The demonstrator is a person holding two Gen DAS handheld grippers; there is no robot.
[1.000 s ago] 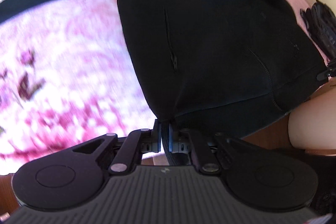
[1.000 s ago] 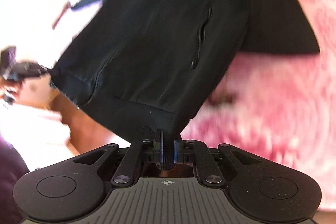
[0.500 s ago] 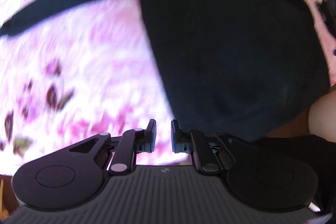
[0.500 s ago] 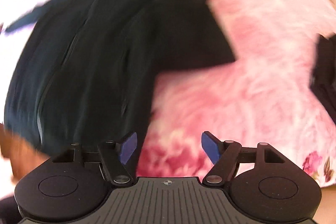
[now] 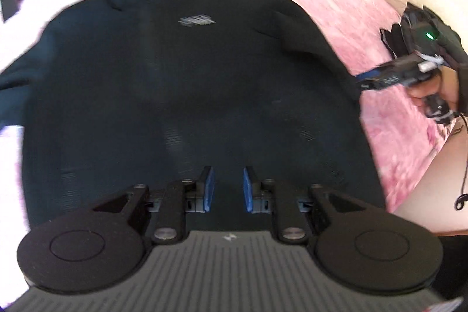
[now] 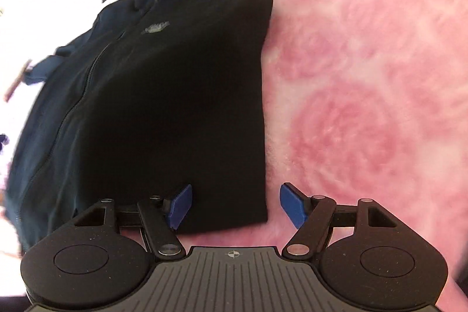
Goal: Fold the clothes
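Jacket [image 5: 187,95]: flat on the pink blanket [image 6: 365,95], one side folded in.
Left gripper [image 5: 227,189]: jaws opening, nothing between.
Right gripper [image 6: 235,205]: spread, empty.
Handling: soft, limp, probably light; take the hem corners.

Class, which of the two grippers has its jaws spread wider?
The right gripper: its blue pads stand far apart, while the left gripper, still opening, shows a narrow gap.

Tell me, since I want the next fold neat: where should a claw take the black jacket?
Probably the black jacket by its bottom hem corner at the folded right edge, coming from the near side: the edge runs straight and lies flat on the pink blanket.
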